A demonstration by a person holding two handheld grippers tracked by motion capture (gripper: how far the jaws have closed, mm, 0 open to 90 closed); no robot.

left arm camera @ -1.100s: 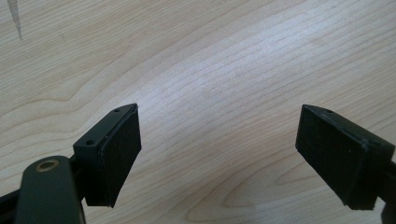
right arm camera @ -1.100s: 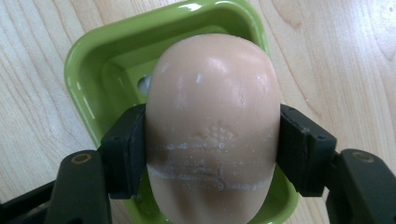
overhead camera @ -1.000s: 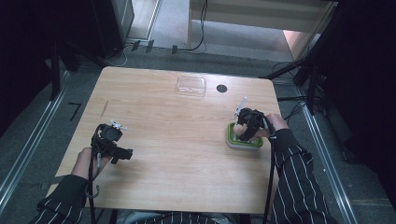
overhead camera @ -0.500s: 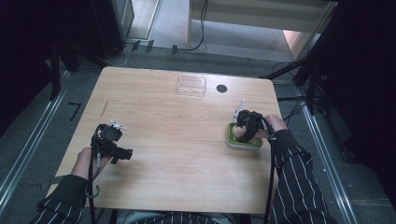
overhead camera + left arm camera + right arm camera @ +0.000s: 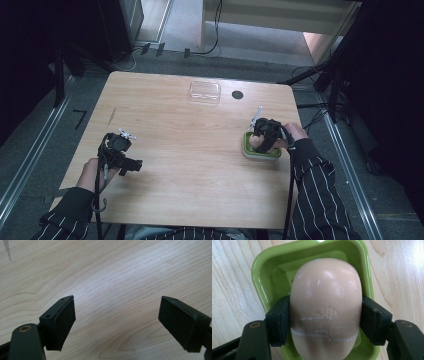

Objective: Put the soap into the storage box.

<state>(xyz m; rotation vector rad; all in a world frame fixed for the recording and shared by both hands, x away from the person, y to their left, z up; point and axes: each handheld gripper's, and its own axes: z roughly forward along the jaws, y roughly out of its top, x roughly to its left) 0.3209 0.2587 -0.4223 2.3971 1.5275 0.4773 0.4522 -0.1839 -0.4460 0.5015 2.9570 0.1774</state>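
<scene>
Ok, surroundings first: clear plastic lid point(image 5: 204, 92) and a small dark round spot point(image 5: 237, 94) sit at the table's point(image 5: 200, 165) far edge, well apart from both tools; nothing between them and the work area. We've got the right tool point(image 5: 325, 322) clamped on a pale peach soap bar point(image 5: 325, 300), jaws pressing its two sides, bar right over the green dish point(image 5: 262, 272) near the table's right edge. Right hand point(image 5: 295, 134) reaches in from the right side. Left tool point(image 5: 117, 322) hangs wide, nothing in it, over bare wood at the near left; left hand point(image 5: 92, 172) grips it from below.
</scene>
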